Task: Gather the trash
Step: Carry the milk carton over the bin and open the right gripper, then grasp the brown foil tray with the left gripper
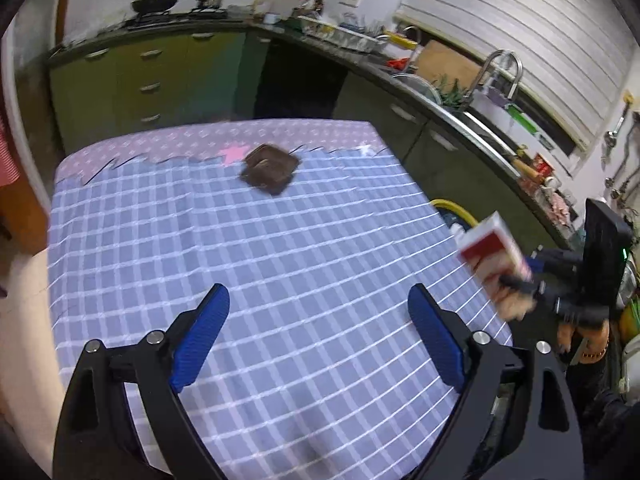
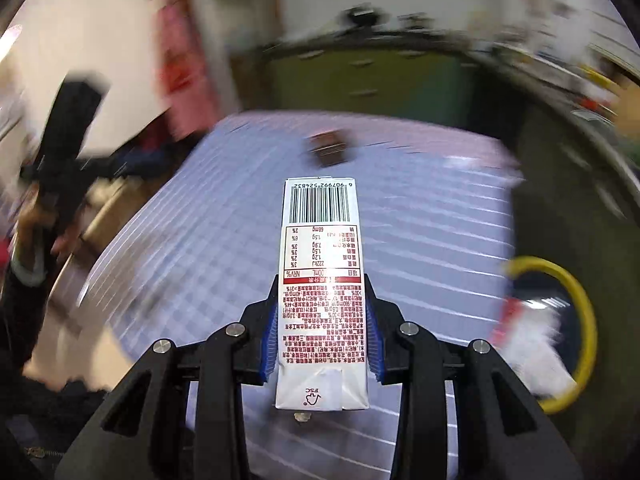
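Left gripper: the left gripper (image 1: 318,312) hung over the near part of the desk, its two blue-padded fingers (image 1: 202,334) spread wide apart with nothing between them; only cloth showed in the gap.
Desk: the desk (image 1: 280,264) was covered by a blue-and-white checked cloth, with a purple patterned band along its far edge.
Brown item: a dark brown, roughly square, flat piece of trash (image 1: 270,168) lay on the far part of the desk, at the border between the checked area and the purple band, well apart from both grippers. In the right wrist view it showed only as a blurred dark patch (image 2: 329,146) beyond the carton.
Carton: a small drink carton (image 2: 321,292), white with red print, a barcode and a nutrition table, was clamped by its long sides and pointed away from the camera. In the left wrist view the same carton (image 1: 494,254) appeared motion-blurred at the right edge of the desk, raised off the cloth.
Right gripper: the right gripper (image 2: 321,328) was clenched on the carton, both blue pads (image 2: 272,336) pressed against its sides. The person's hand (image 1: 582,334) showed below the gripper body in the left wrist view.
Bin: a container with a yellow rim (image 2: 582,312) stood just beside the right edge of the desk, lower than the desk top. White and red items lay inside it; blur prevented telling what they were.
Background: green kitchen cabinets (image 1: 160,72) stood beyond the far edge of the desk.
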